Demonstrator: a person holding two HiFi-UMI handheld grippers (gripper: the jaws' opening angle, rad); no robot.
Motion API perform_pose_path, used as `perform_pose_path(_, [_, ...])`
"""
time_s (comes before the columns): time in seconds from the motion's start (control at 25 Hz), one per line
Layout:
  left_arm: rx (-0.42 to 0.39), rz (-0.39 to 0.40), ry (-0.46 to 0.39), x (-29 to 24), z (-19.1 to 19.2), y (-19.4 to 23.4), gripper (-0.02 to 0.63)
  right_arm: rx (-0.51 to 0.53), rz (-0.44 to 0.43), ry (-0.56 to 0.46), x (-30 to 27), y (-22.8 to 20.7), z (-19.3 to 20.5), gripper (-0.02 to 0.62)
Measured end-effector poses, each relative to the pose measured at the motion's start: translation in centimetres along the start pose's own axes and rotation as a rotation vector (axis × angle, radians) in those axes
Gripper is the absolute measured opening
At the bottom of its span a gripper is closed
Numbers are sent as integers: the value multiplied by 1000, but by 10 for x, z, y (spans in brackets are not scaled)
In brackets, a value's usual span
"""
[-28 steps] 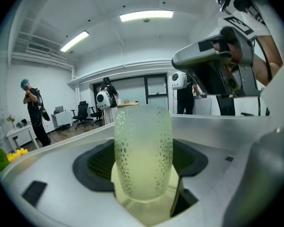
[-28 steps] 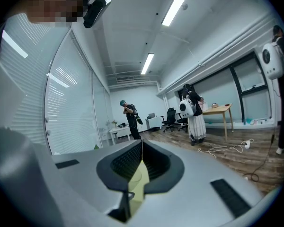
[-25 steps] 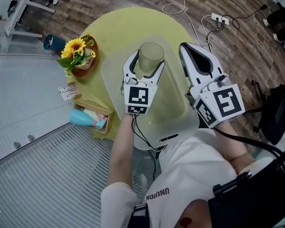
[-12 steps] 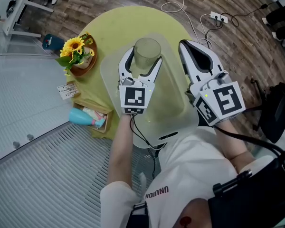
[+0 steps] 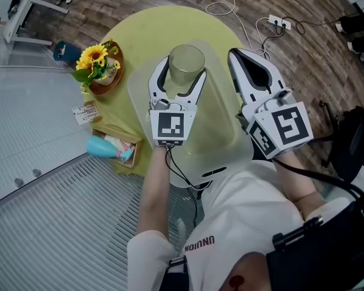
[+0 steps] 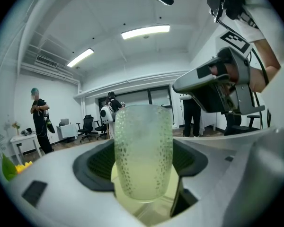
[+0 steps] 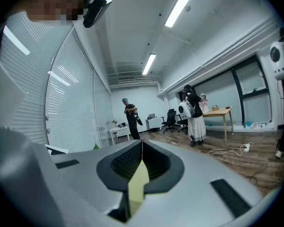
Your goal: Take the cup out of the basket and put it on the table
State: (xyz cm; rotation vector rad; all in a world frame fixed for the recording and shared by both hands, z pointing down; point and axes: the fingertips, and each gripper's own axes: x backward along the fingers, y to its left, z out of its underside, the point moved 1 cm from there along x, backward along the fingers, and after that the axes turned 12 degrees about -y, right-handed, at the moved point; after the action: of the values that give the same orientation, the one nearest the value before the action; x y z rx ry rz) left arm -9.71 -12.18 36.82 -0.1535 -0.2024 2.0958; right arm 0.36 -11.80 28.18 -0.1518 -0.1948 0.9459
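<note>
Cup (image 6: 143, 150) looked light, stiff, dimpled plastic, probably slippery; the left gripper (image 5: 181, 71) had its jaws clamped mid-wall, while the right gripper (image 5: 235, 58) had its jaws pressed together, empty.

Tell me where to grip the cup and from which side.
Clamp the cup on its straight dimpled wall near mid-height, coming in level from the side, not from above, as the left gripper does. It is round and upright, so jaws on opposite sides seat evenly.
</note>
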Motion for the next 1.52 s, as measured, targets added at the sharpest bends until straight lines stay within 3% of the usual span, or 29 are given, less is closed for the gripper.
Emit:
perform_pose_path(0.28, [-3,-25,-83,2,-17,3,367,4,1,4,-1,1,0,20])
perform_pose_path(0.68, [47,-52,-86,9,-23,5,367,4,-5,2,-2,2,1,20])
perform_pose_path(0.84, [81,-89,-163,10,-38,10,367,1,-12,3,-3,4,1,20])
perform_pose_path(1.08, [85,-109,-102,18,-30,15,367,5,-22,7,-3,7,2,20])
perform_pose_path(1.52, [199,-141,-172,26,-40,22,367,4,-24,11,-4,9,2,20])
